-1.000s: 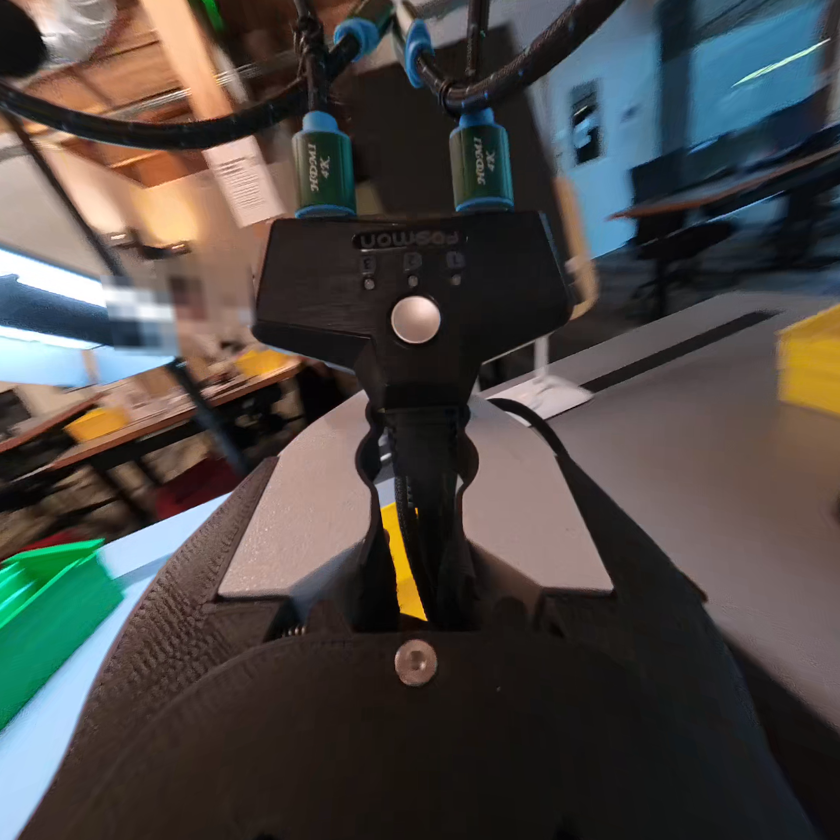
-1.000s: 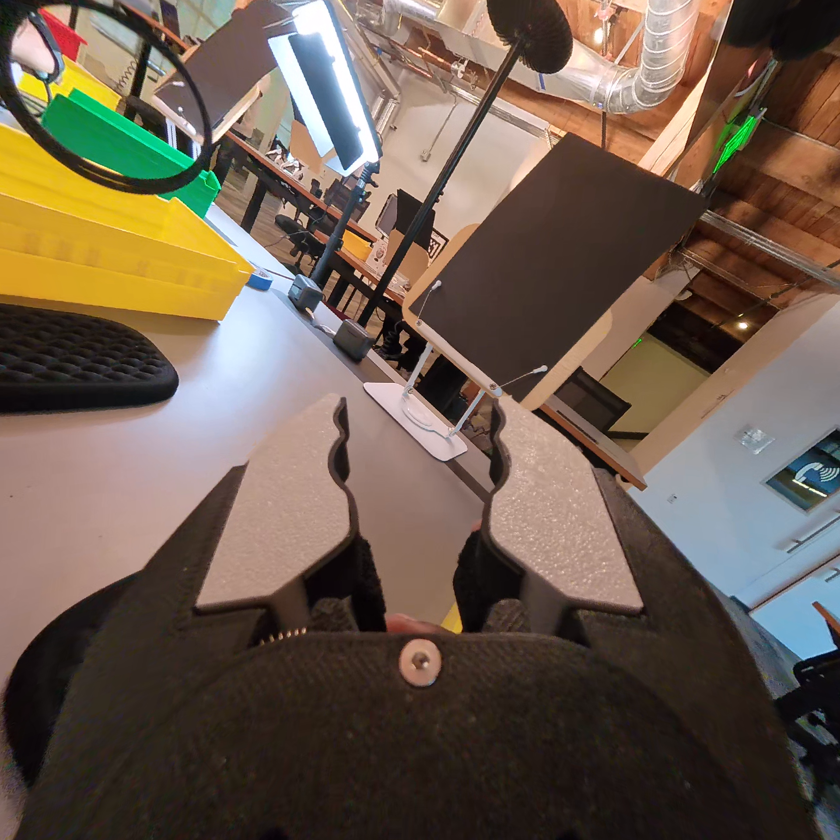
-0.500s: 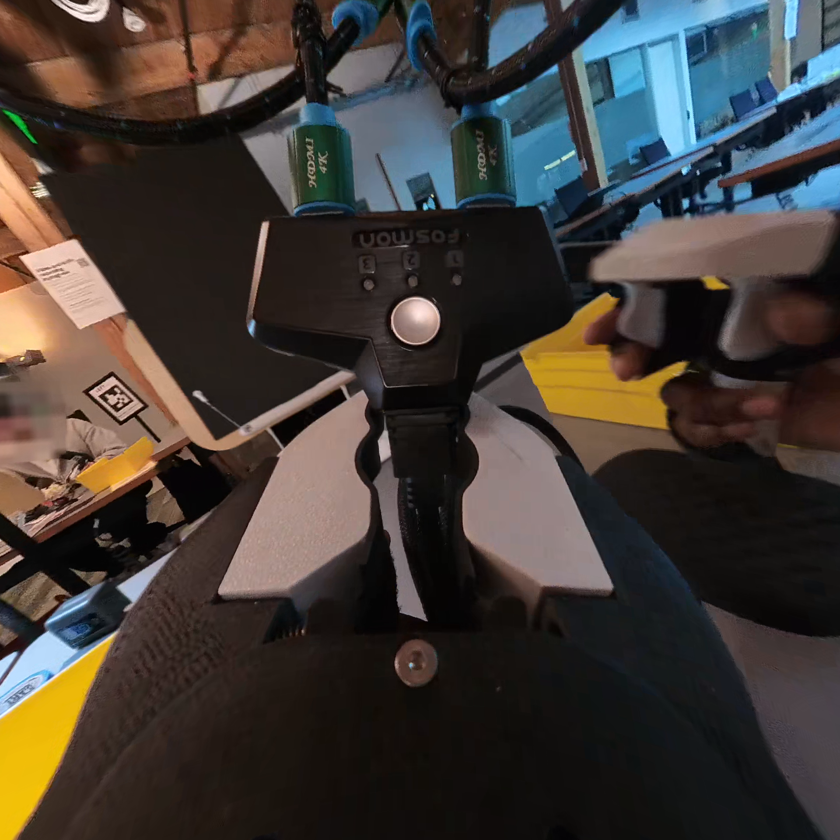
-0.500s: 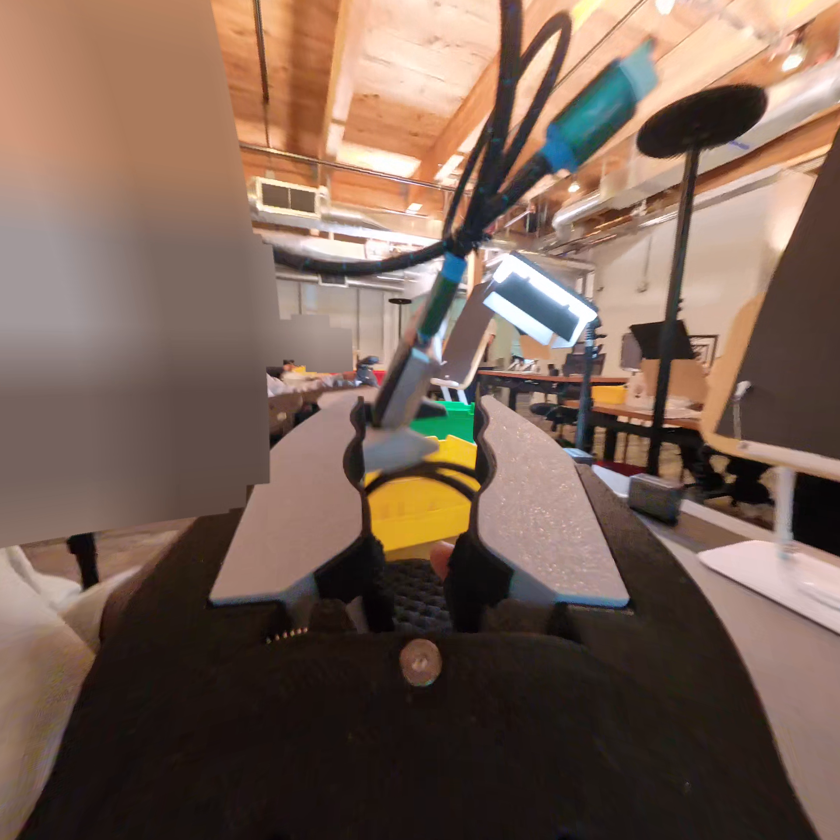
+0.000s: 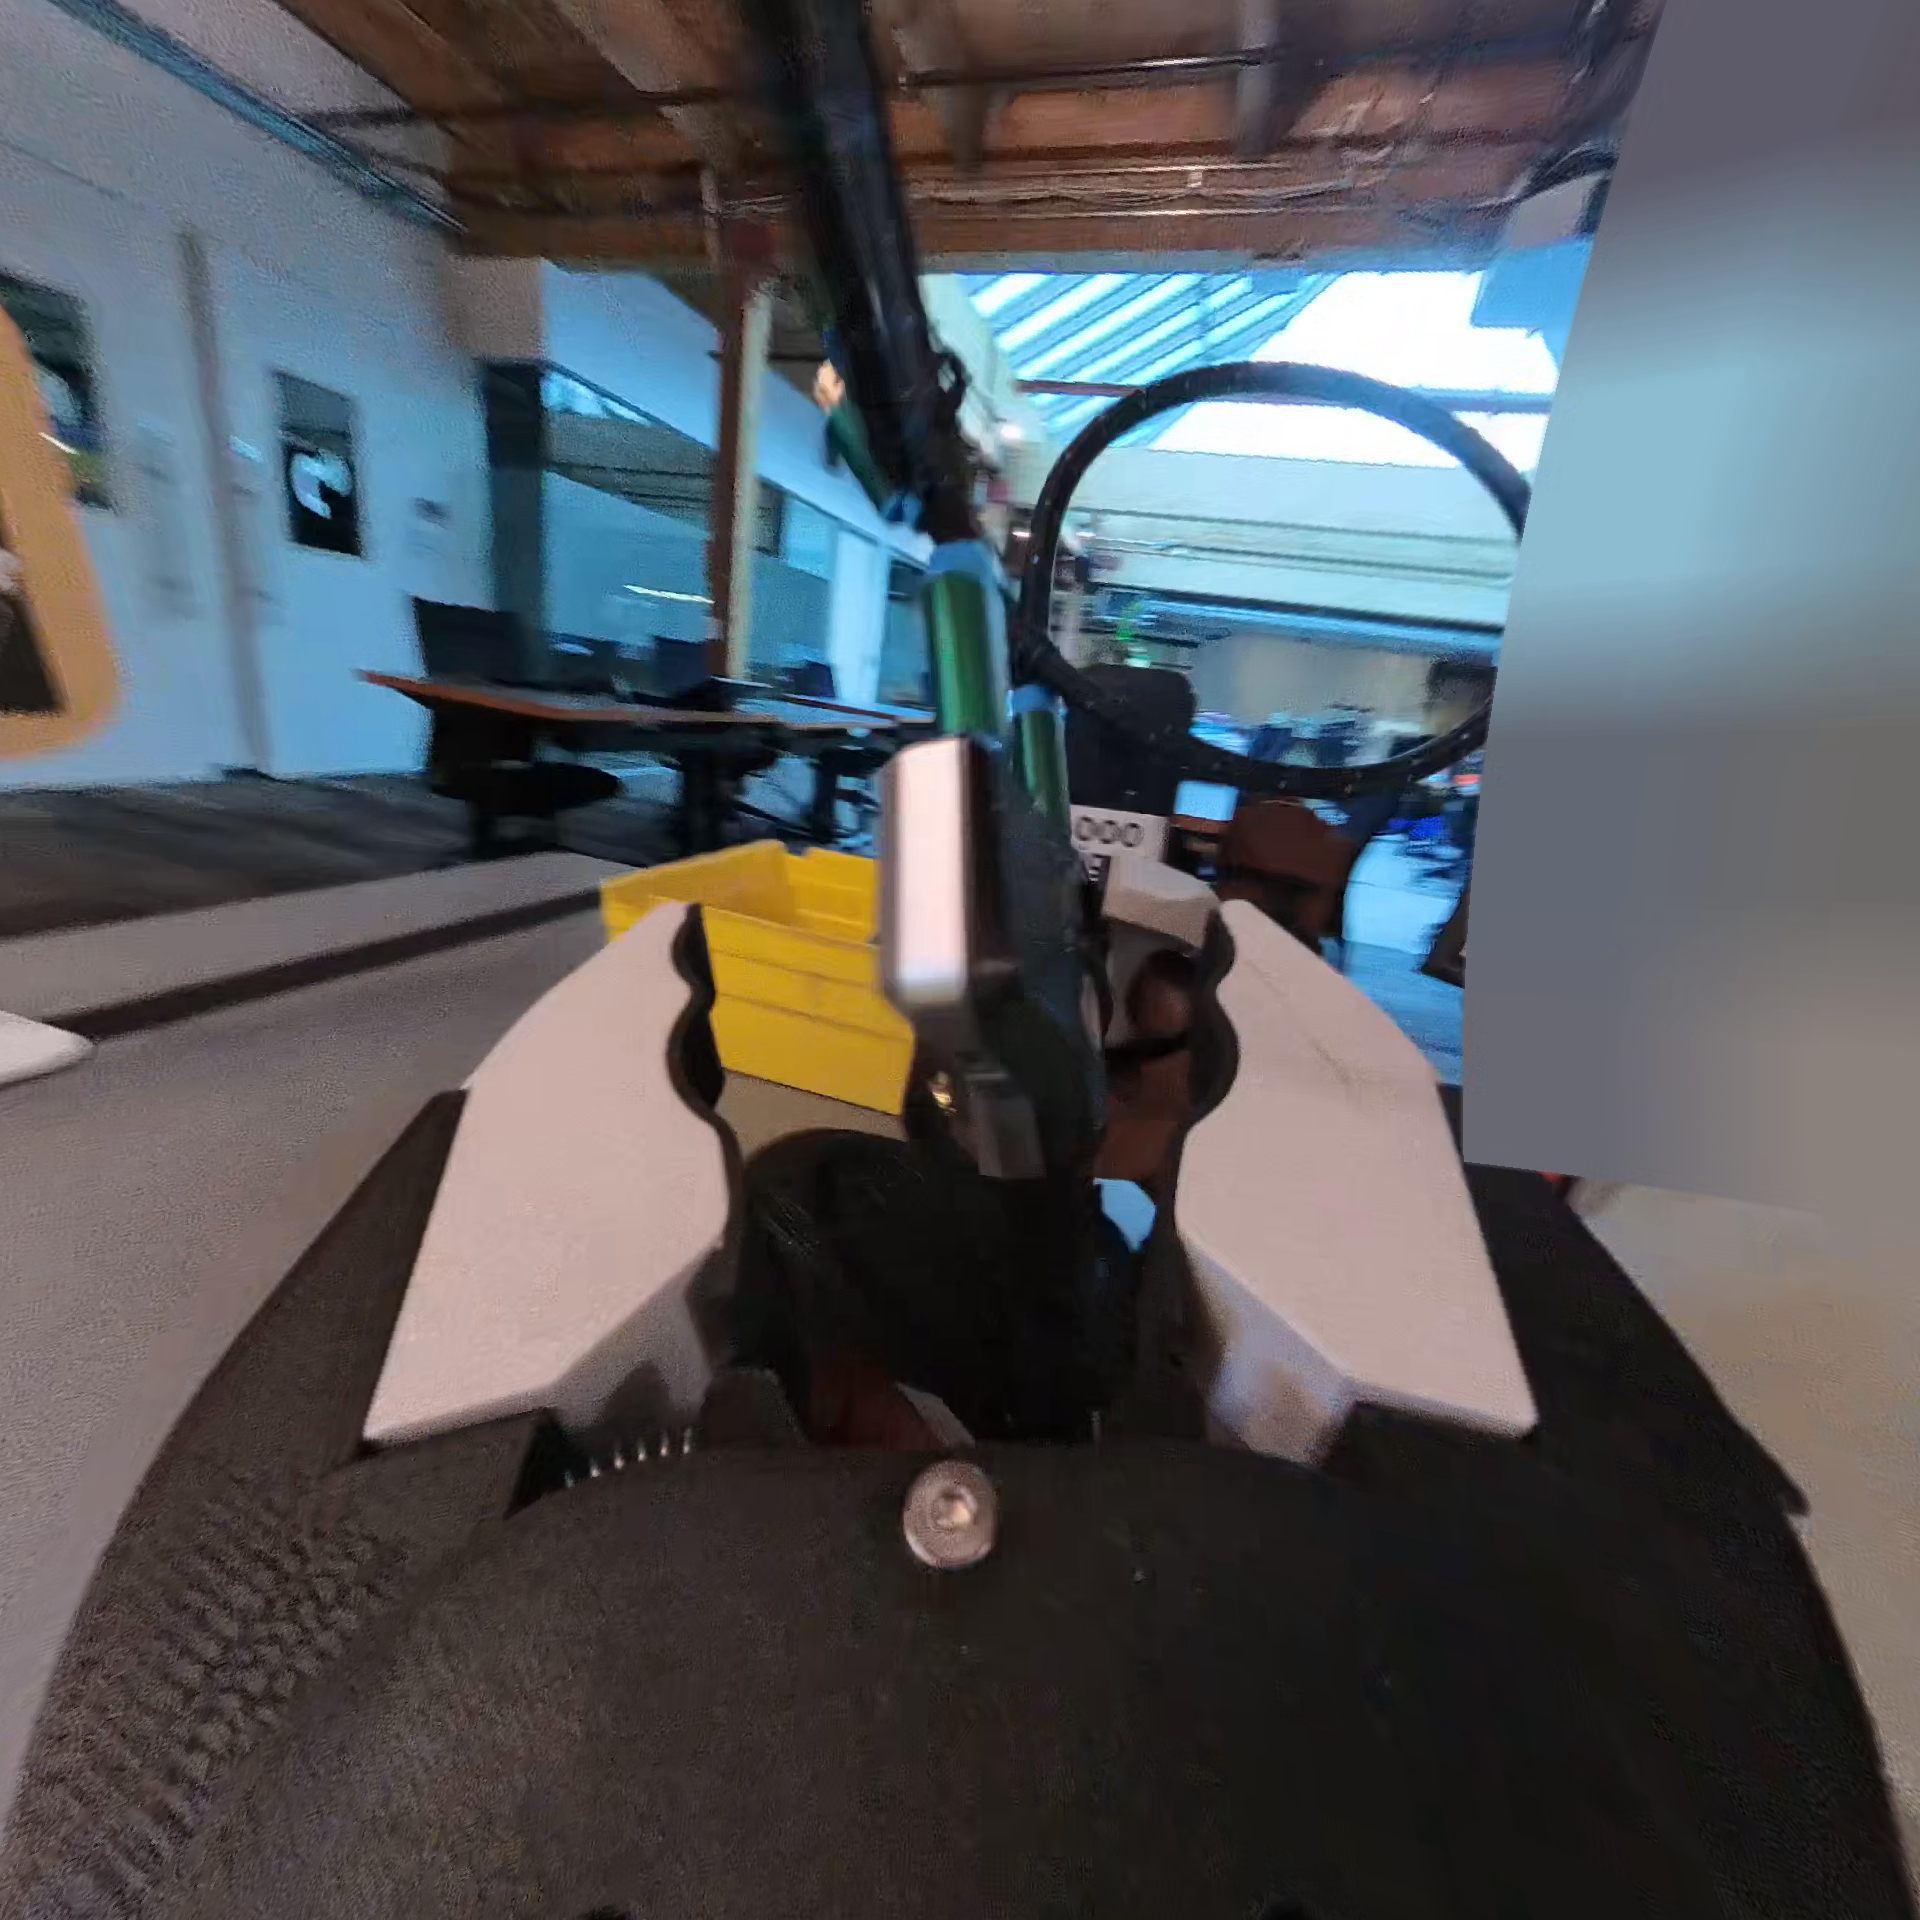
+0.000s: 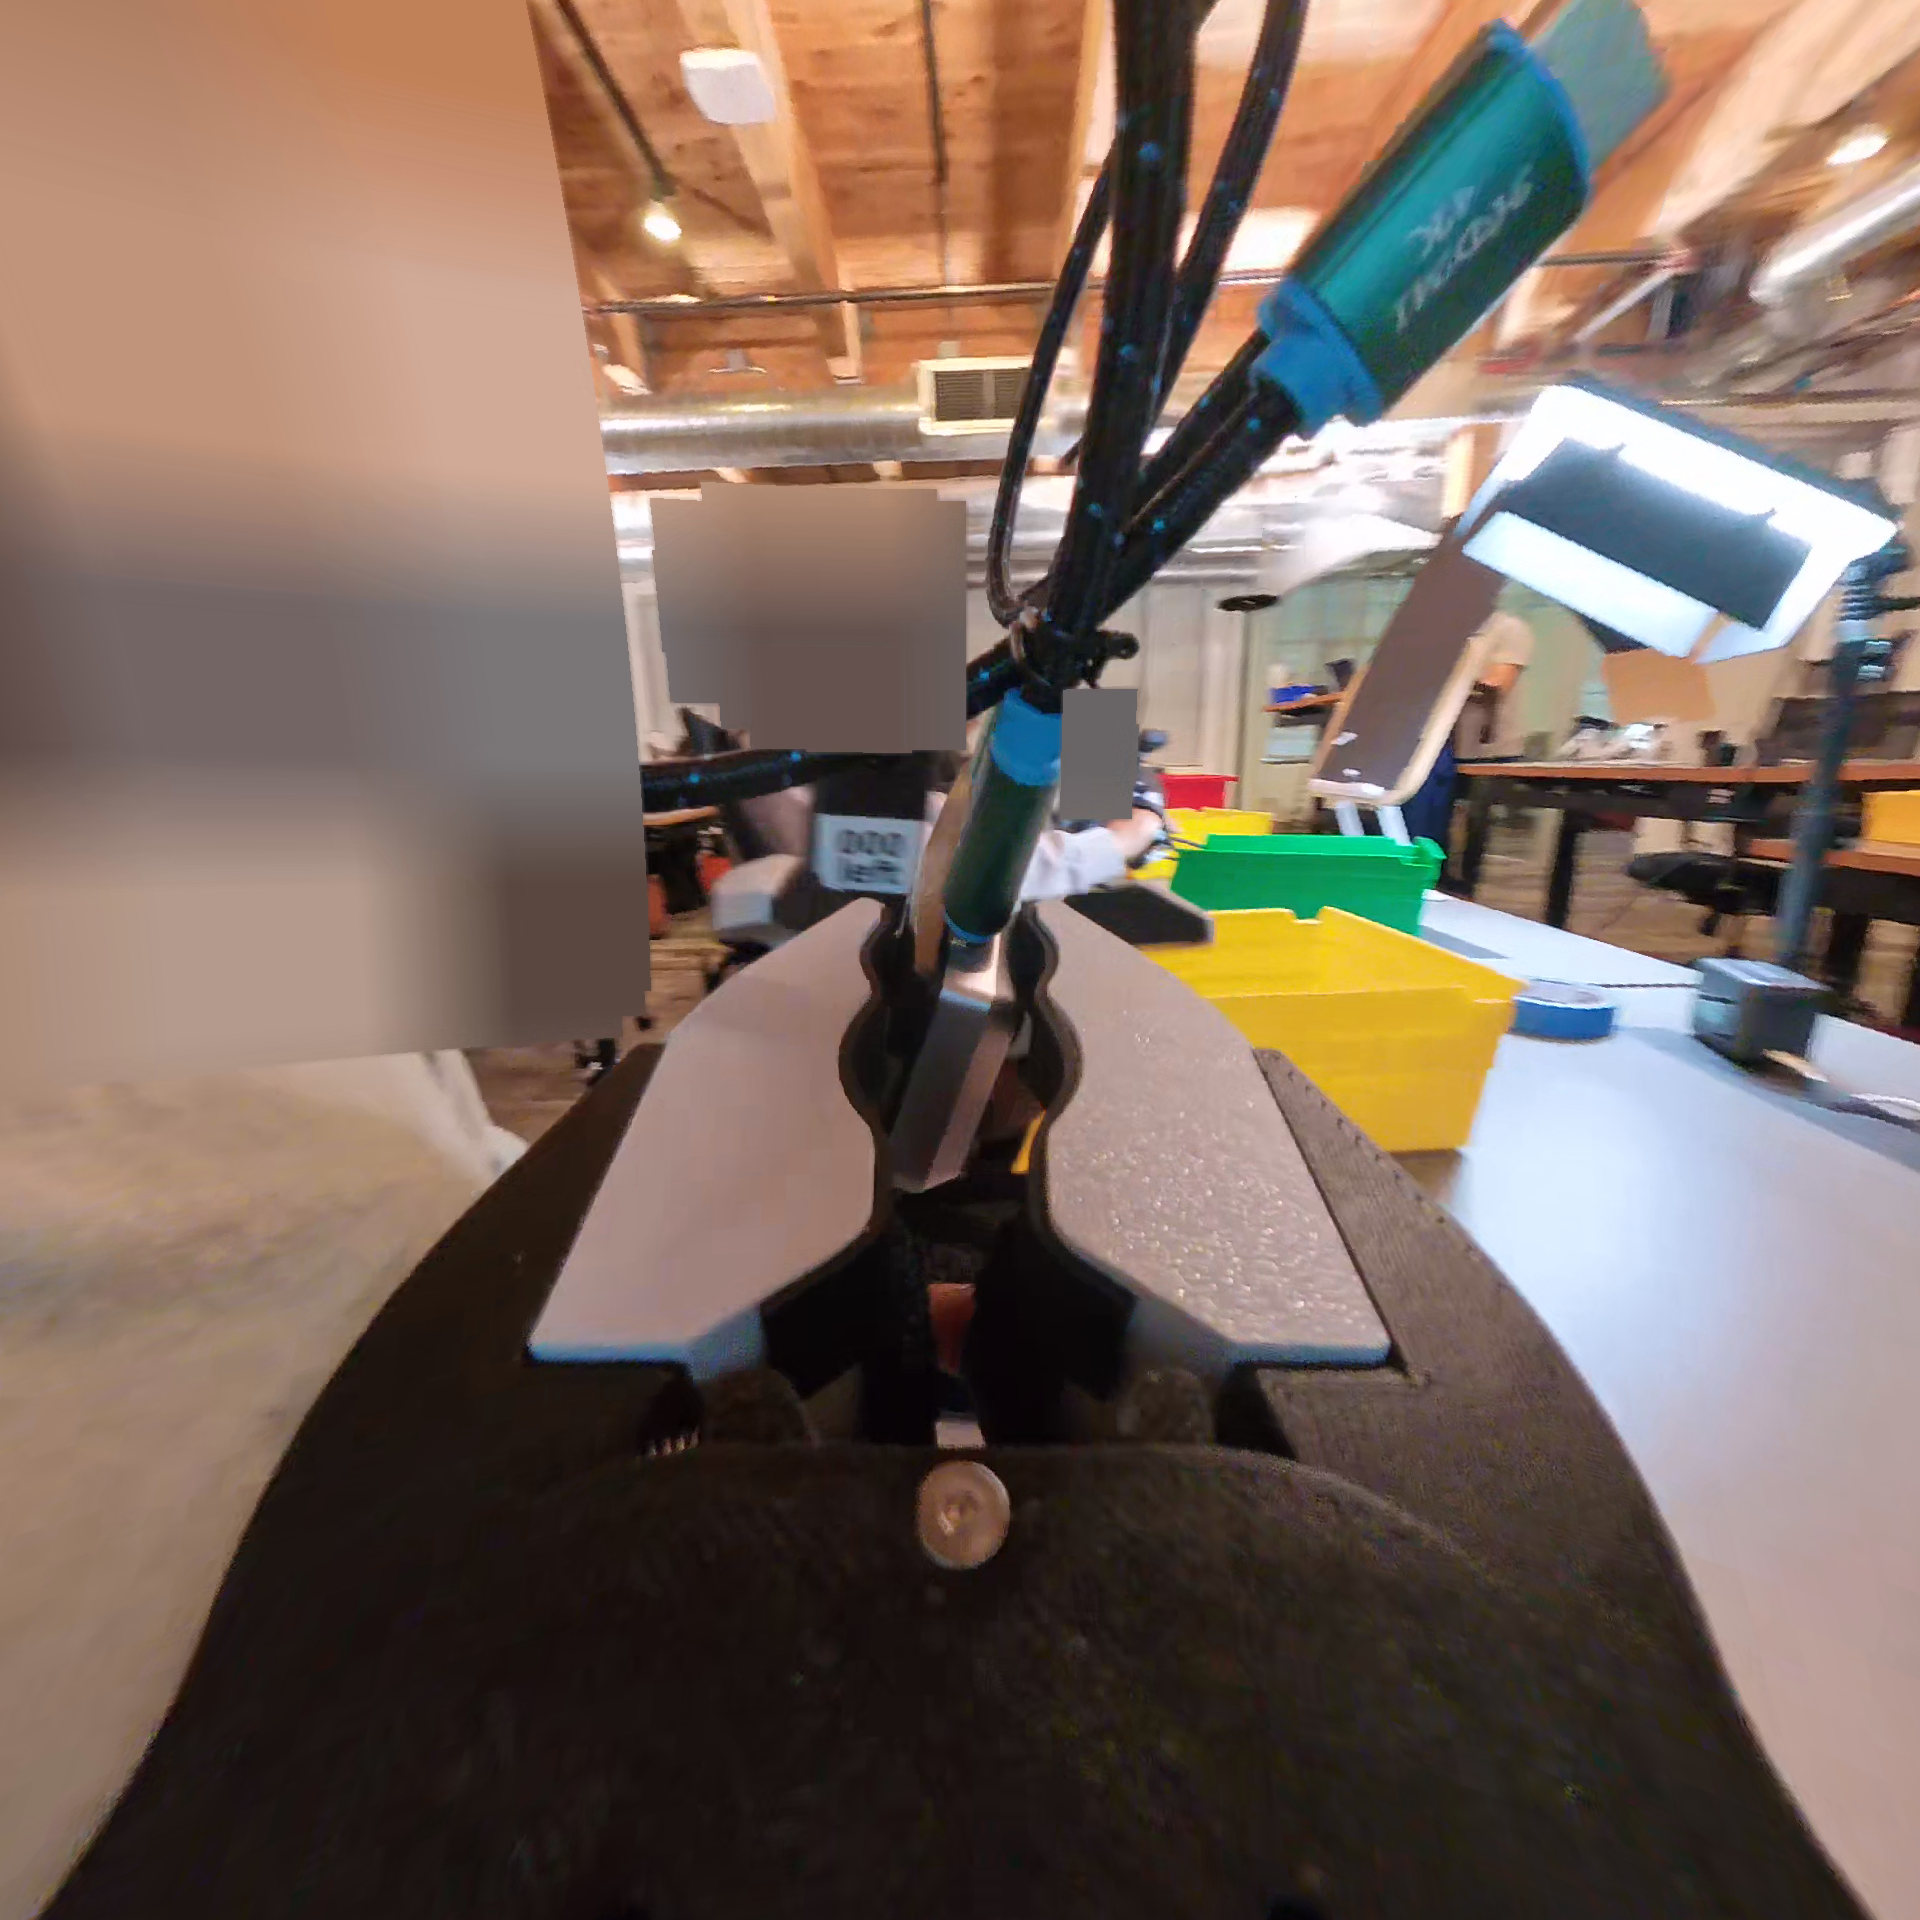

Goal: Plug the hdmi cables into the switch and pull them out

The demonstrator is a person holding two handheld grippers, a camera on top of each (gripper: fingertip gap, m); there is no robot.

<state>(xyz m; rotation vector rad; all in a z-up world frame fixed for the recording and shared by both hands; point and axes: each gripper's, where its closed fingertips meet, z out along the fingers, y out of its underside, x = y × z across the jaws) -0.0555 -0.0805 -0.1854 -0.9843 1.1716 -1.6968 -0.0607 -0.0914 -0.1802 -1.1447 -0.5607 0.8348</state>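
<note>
The black HDMI switch [image 6: 945, 1060] stands edge-on between my right gripper's [image 6: 951, 935] fingers, which are shut on its flat faces. A green HDMI plug [image 6: 997, 831] with a blue collar sits in its far end. A second, loose green plug [image 6: 1434, 239] hangs on black braided cable at the upper right. In the left wrist view the switch [image 5: 935, 873] shows edge-on with two green plugs [image 5: 961, 644] in it and a cable loop [image 5: 1278, 571] behind. My left gripper [image 5: 956, 935] is open wide around the switch, with a gap on each side.
A yellow bin [image 6: 1340, 1018] and a green bin [image 6: 1299, 873] stand on the grey table [image 6: 1662, 1247] to the right, with a blue tape roll [image 6: 1564, 1008] and a small grey box [image 6: 1756, 1003] beyond. The yellow bin [image 5: 800, 966] shows behind the switch in the left wrist view. My left and right fingertips are right by each other.
My left gripper, which held the switch by its cable end, has opened and let it go. My right gripper has swung in and closed on the switch.
</note>
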